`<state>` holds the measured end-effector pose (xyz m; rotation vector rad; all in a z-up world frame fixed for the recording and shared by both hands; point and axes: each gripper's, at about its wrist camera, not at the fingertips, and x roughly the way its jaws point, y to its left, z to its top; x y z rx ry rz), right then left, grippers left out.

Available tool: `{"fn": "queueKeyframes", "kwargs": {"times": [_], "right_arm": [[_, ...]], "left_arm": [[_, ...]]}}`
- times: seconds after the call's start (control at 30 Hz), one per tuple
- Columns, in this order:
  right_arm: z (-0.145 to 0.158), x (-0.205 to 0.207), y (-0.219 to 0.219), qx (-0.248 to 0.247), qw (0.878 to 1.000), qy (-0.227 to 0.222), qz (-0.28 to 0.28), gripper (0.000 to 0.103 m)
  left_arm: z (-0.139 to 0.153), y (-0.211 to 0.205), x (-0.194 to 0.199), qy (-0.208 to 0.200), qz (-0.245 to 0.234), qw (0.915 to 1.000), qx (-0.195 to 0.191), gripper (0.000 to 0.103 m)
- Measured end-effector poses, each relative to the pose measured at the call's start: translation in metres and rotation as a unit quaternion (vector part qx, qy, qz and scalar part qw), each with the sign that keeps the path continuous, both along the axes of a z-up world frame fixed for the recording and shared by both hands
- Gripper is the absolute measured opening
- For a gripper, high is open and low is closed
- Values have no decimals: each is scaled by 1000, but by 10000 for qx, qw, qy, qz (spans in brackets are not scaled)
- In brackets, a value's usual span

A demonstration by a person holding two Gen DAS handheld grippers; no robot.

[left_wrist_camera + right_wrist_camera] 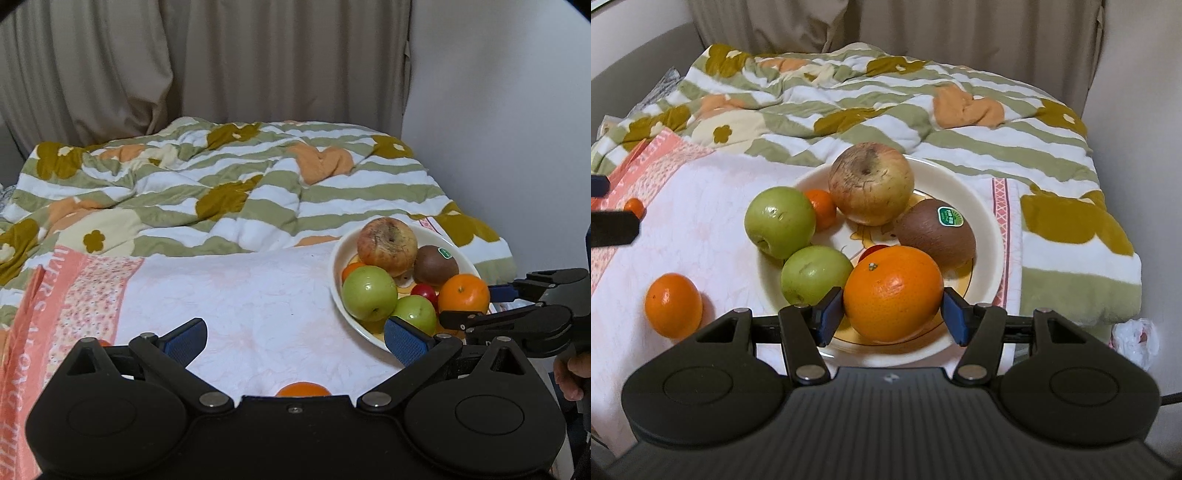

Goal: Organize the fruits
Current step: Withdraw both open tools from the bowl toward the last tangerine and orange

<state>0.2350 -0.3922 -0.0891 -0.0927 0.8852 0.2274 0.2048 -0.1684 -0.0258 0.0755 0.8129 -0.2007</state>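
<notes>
Right gripper [893, 314] straddling the large orange [893, 293] on the plate [988, 221], pads barely clear. Left gripper [295, 341] wide open, empty, over the bed.

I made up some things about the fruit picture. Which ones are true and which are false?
1. The kiwi has a green sticker. True.
2. The plate holds three green apples. False: two green apples sit on it.
3. The big orange lies on the plate between the right gripper fingers. True.
4. All the oranges are on the plate. False: a small orange lies on the cloth beside it.
5. The left gripper holds an apple. False: it is open and empty.
</notes>
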Motion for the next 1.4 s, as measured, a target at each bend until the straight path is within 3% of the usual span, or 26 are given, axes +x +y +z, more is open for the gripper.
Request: {"fn": "queueKeyframes", "kwargs": {"times": [0.03,0.1,0.27,0.77,0.9,1.17,1.4], "right_arm": [[1,-2,1,-21,10000,-76,17,81],[5,-5,2,-120,9998,-178,9,103],[13,-14,1,-150,9995,-292,-28,103],[67,-67,-5,70,9982,-552,-231,103],[82,-80,-3,124,9983,-525,-225,103],[104,-97,16,210,9977,-586,-266,103],[113,-108,57,239,9971,-650,-325,103]], "left_arm": [[1,2,-2,-13,35,10000,-6,103],[3,4,-4,-16,93,10000,-34,103],[6,4,-13,27,158,9998,-140,103],[43,10,-61,-462,345,9975,-399,103],[55,15,-76,-528,429,9974,-250,103],[66,53,-95,-672,655,9956,-89,103],[65,109,-98,-791,806,9936,-93,103]]}}
